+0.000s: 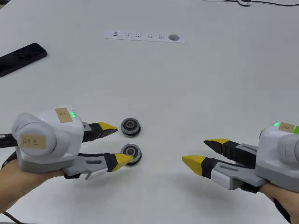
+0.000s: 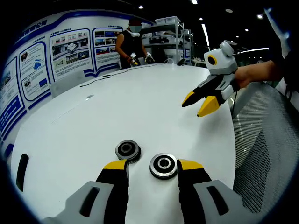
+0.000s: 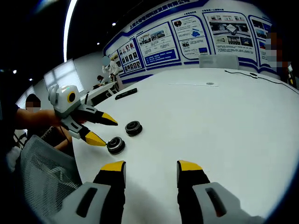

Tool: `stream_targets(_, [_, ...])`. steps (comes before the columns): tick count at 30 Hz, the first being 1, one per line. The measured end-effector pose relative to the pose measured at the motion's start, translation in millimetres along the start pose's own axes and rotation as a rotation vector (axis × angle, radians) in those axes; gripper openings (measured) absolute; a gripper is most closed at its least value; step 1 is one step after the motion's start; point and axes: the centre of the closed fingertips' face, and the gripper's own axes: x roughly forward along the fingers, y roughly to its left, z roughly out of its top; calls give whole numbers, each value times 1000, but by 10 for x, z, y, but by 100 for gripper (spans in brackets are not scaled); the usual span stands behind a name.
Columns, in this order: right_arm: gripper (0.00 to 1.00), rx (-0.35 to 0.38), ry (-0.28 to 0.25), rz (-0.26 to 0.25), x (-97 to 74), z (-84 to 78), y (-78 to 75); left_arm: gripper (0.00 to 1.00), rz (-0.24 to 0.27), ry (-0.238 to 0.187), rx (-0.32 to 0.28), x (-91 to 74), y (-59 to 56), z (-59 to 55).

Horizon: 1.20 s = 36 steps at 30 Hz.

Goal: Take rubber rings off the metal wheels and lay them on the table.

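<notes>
Lying on the table (image 1: 196, 84), one wheel (image 1: 131, 153) sits between the left gripper's (image 1: 122, 143) spread fingers, just beside one yellow tip. The other wheel (image 1: 131, 126) lies just past the opposite tip. Each wears its dark ring (image 1: 123, 127). The right gripper (image 1: 196, 150), fingers apart and empty, is well clear. Tape (image 1: 33, 141) on the left gripper reads "A7" plus an unclear character.

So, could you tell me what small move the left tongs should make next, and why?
Probably ease the left tongs forward and shut them on the nearer wheel: they stand open, with that wheel just off their tips, while the right tongs are open, well away.
</notes>
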Motion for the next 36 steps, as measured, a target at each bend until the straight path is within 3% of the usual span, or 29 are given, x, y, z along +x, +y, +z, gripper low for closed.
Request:
stream_targets(12, [37,68,-20,17,21,19,30,34,-33,20,12,86,-150,8])
stream_targets(22, [30,87,-20,55,50,9,121,28,-49,27,17,137,-174,10])
stream_targets(36, [25,104,-25,59,51,14,137,20,-57,27,2,101,-195,-6])
